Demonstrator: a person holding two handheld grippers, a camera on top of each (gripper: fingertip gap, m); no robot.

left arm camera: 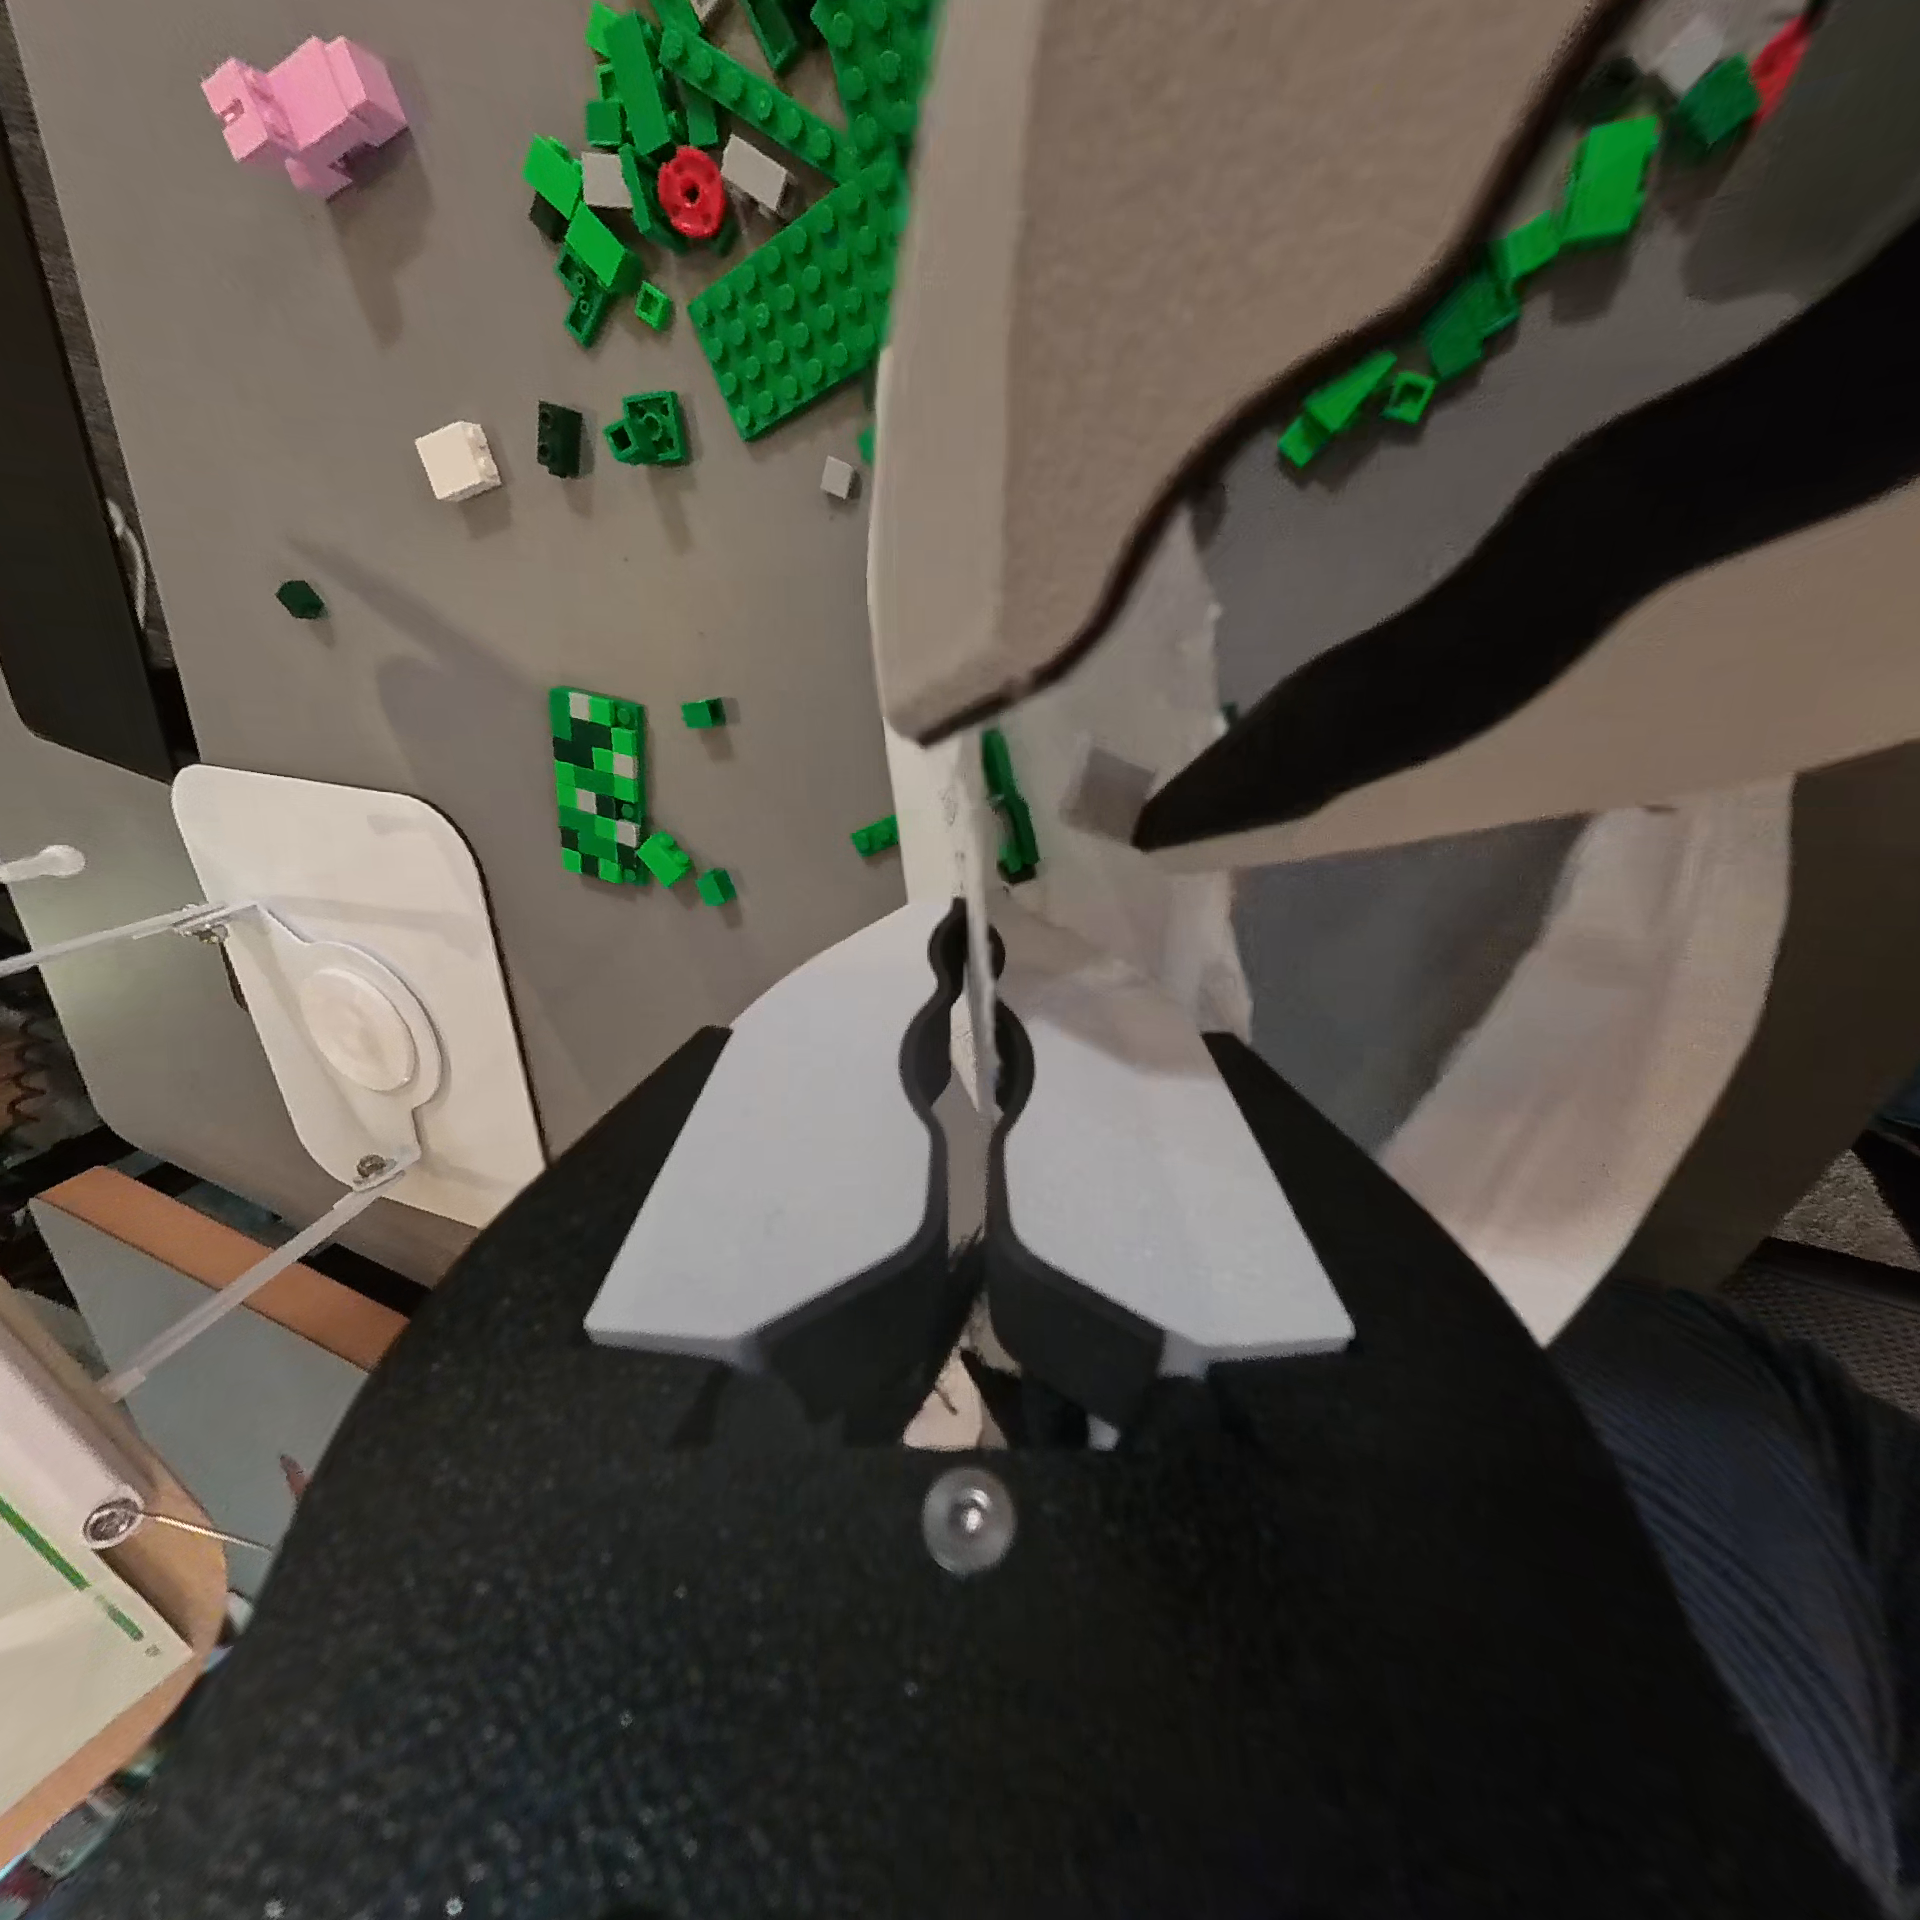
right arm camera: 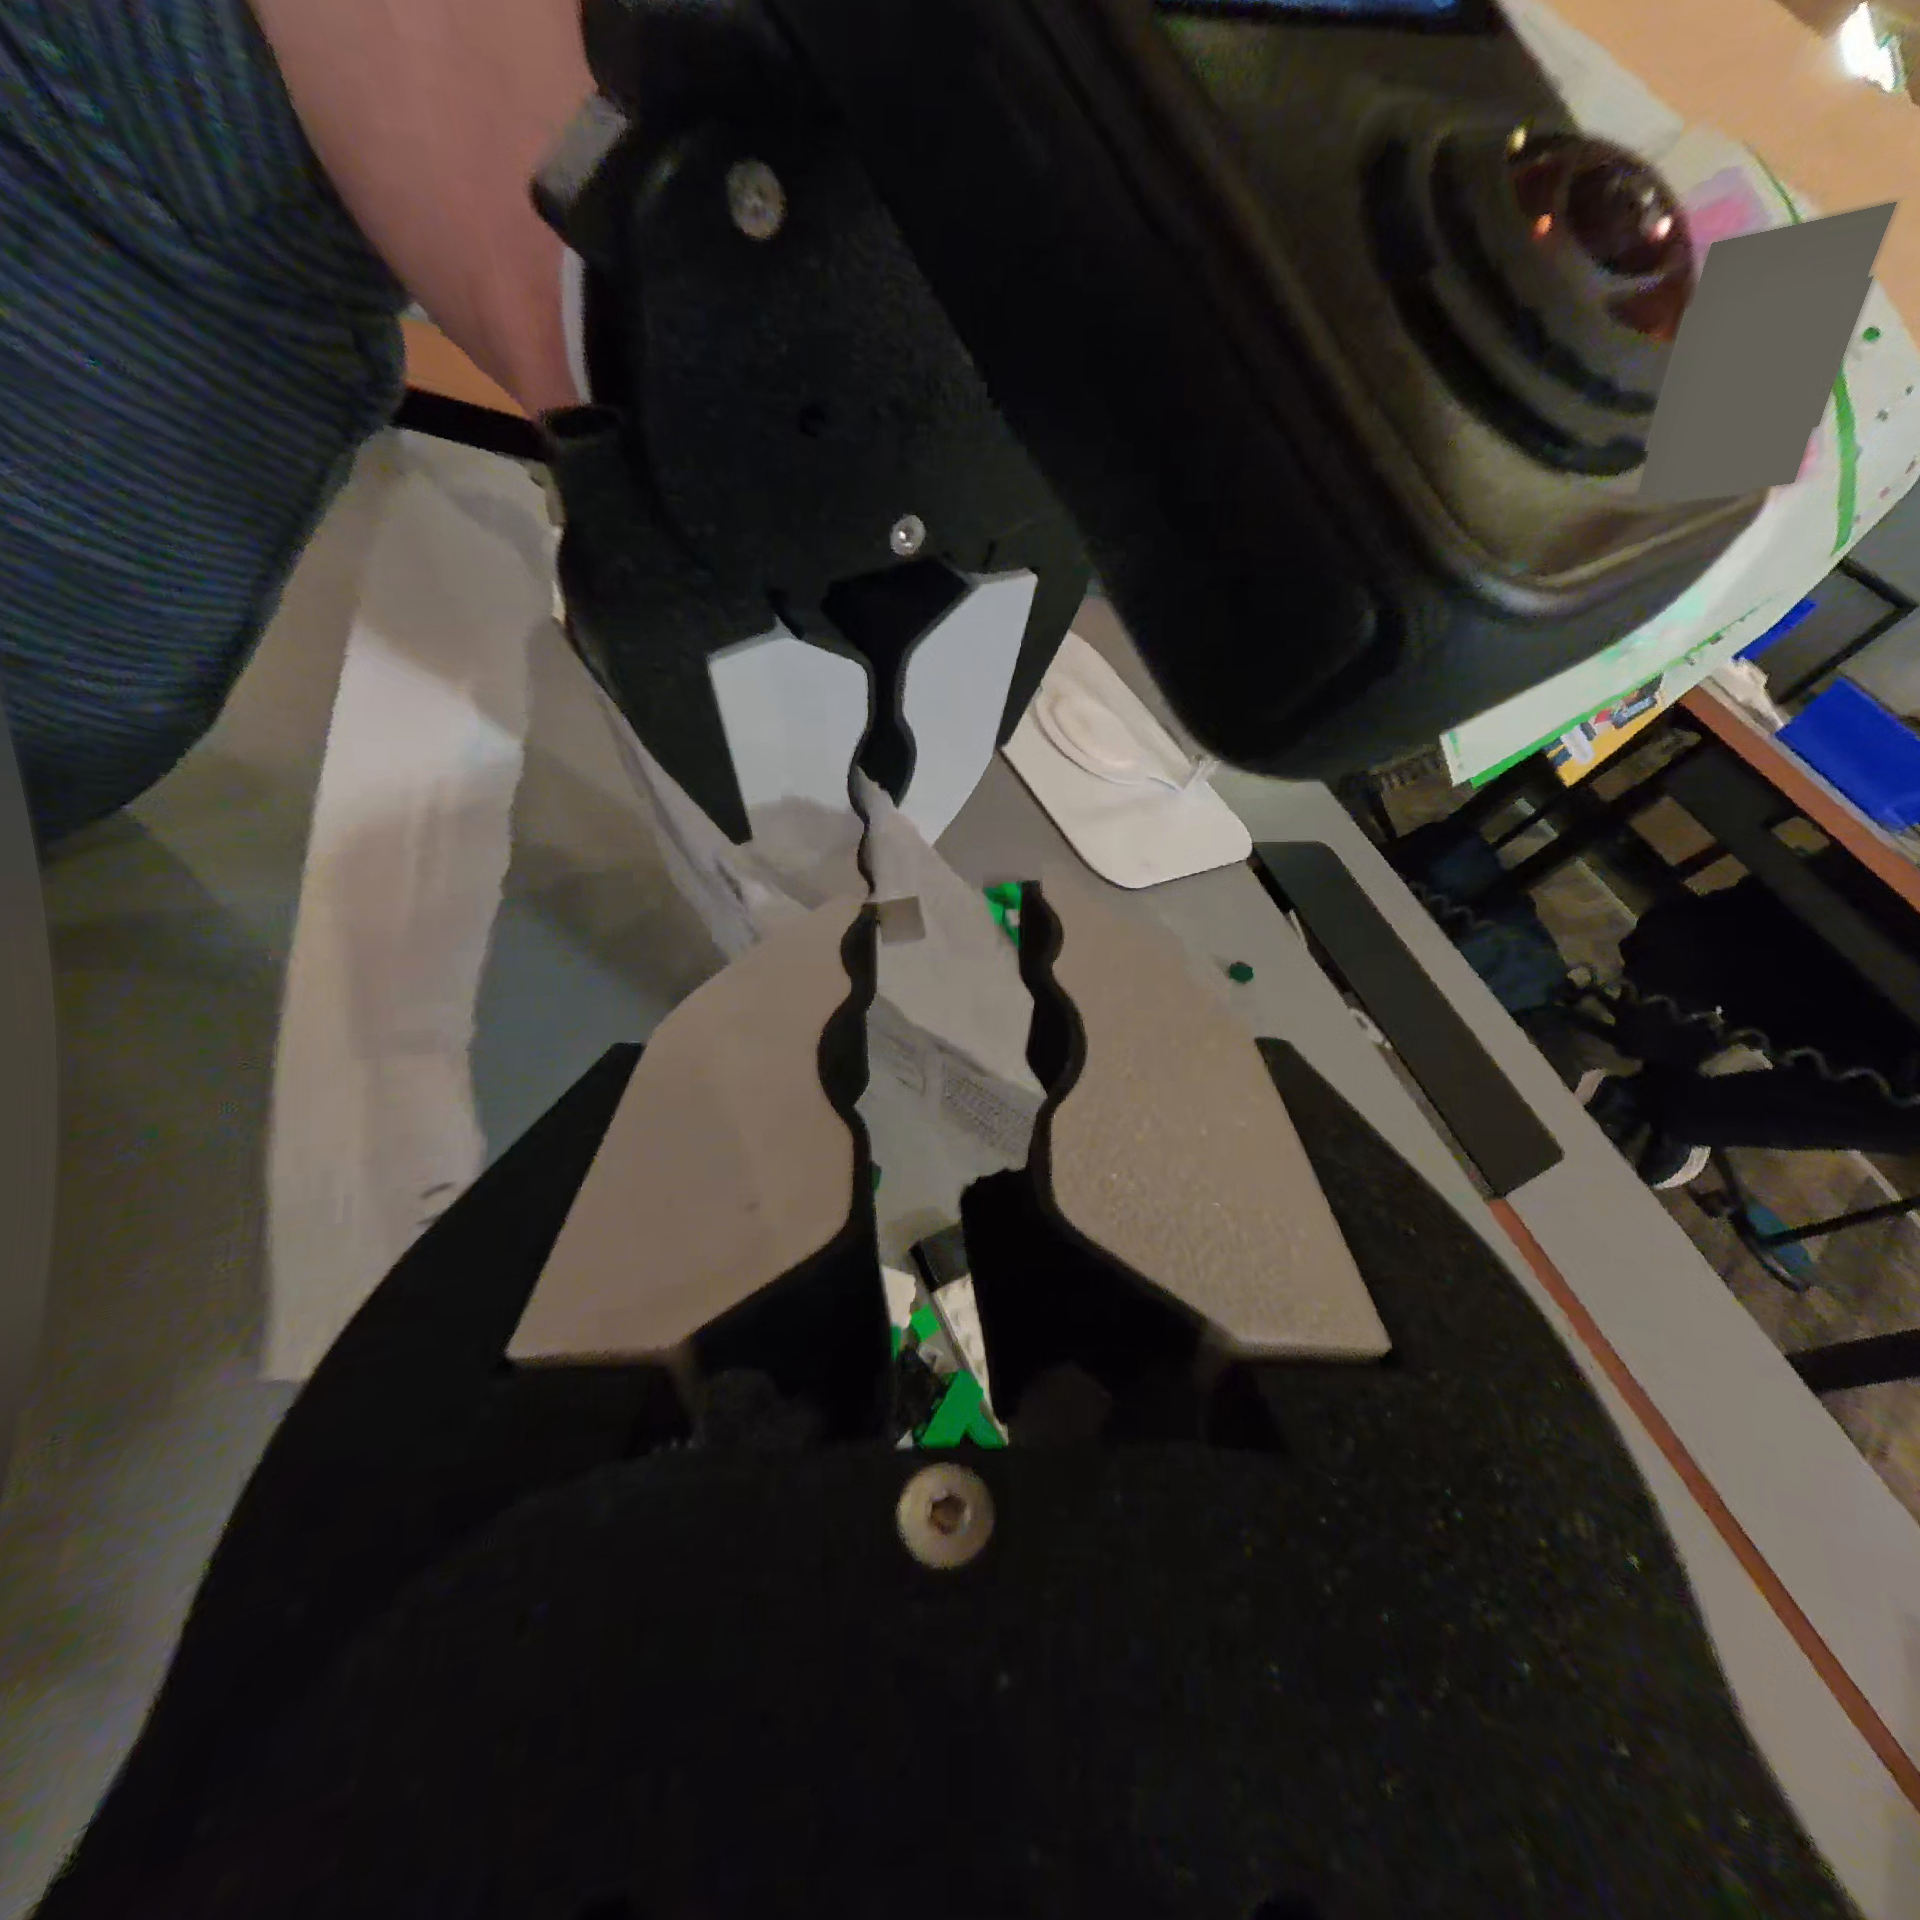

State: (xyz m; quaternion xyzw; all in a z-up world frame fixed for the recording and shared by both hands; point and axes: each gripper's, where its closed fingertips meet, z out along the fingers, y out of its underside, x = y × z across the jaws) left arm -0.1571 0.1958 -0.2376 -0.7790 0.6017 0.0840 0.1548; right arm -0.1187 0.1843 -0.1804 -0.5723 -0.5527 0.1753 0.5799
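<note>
White, thin and crinkled, a paper bag (left arm camera: 1132, 997) hangs between the two grippers above the grey table (left arm camera: 312, 436). The left gripper (left arm camera: 971, 935) has its jaws pressed together on an edge of the bag, which runs as a pale strip up the narrow slot between them. In the right wrist view the right gripper (right arm camera: 951, 909) has its jaws narrowly parted, the bag's printed flap lying in the gap; whether they press on it I cannot tell. At 12 o'clock there, the left gripper (right arm camera: 868, 790) meets it tip to tip, pinching the same paper.

In the left wrist view, loose green building bricks (left arm camera: 665, 114) and a green studded baseplate (left arm camera: 800, 312) lie at 12 o'clock. A red round piece (left arm camera: 689, 191) sits among them. A pink brick figure (left arm camera: 307, 114) stands at 11 o'clock, a white brick (left arm camera: 457, 462) nearer in, and a green patterned plate (left arm camera: 597, 784) lies just left of the bag. A white flat pad (left arm camera: 343, 987) rests at 9 o'clock.
</note>
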